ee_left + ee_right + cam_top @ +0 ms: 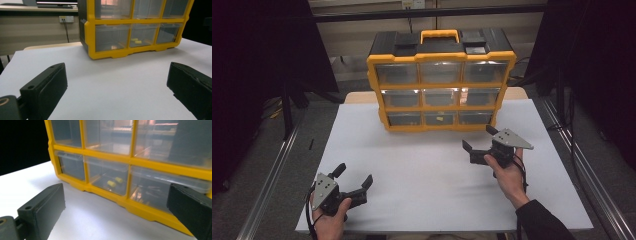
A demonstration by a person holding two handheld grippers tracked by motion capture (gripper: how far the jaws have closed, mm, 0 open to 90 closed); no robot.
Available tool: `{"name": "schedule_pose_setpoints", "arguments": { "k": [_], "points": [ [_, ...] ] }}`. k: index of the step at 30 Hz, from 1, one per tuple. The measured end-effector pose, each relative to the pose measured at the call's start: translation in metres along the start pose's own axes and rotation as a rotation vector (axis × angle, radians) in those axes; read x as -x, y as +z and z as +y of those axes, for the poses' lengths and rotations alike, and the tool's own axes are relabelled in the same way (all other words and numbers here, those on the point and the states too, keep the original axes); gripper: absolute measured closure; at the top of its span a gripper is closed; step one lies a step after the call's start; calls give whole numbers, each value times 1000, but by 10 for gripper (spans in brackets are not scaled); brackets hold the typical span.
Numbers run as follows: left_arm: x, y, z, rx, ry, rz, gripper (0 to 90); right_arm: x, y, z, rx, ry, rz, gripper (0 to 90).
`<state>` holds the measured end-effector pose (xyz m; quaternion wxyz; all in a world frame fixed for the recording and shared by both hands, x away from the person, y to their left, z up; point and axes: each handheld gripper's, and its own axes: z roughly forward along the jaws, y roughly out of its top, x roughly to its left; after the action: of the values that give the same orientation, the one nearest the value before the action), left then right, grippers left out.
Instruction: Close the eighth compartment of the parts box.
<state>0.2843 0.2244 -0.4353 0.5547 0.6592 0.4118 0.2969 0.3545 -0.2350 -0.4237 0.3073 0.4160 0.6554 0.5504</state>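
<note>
Both released, empty: left gripper [353, 181] low on white surface [422, 165], right gripper [479, 143] near yellow drawer cabinet [441, 82]. Small yellow bits [111, 183] in bottom middle drawer, blurred.

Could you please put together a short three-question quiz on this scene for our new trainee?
1. True or false: the right gripper is closer to the yellow drawer cabinet than the left gripper is.
2. Which bottom-row drawer holds the small yellow pieces: A) left, B) middle, C) right?
3. Fill in: both grippers have their jaws ____ and hold nothing.

Key
1. True; it sits just in front of the cabinet's bottom row, while the left one is near the table's front edge.
2. B.
3. Open.
</note>
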Motion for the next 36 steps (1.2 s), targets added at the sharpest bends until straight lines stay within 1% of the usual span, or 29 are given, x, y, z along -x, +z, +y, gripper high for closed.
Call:
{"name": "schedule_pose_setpoints", "arguments": {
  "k": [2,6,9,12,17,22,24,26,27,29,30,31,33,36],
  "points": [
    [0,0,0,2,-1,6,31,1,-5,0,6,-1,1,9],
    [1,-1,0,5,10,-2,31,4,-14,-3,4,-1,-9,8],
    [1,-1,0,8,8,-8,31,7,-22,-5,4,7,-25,8],
    [1,-2,0,10,13,-10,31,10,-31,-6,17,14,-44,8],
    [1,-2,0,11,13,-18,29,13,-45,-10,19,21,-54,8],
    [1,-3,1,16,13,-16,29,18,-57,-13,24,30,-80,7],
    [0,-3,1,12,17,-14,29,19,-62,-14,22,27,-86,7],
    [0,-3,0,6,22,-11,29,20,-68,-16,19,31,-99,8],
    [0,-3,0,6,21,-11,29,21,-70,-17,16,25,-114,8],
    [0,-3,1,20,11,-17,29,23,-76,-20,10,22,-140,6],
    [1,-3,1,26,4,-18,29,23,-79,-20,11,29,-145,6],
    [0,-4,1,26,9,-15,29,24,-82,-21,15,31,-149,6],
    [0,-4,1,25,4,-13,29,24,-88,-22,25,27,-166,6],
    [0,-5,1,23,5,-5,29,23,-96,-25,30,32,-171,6]
  ]
}}
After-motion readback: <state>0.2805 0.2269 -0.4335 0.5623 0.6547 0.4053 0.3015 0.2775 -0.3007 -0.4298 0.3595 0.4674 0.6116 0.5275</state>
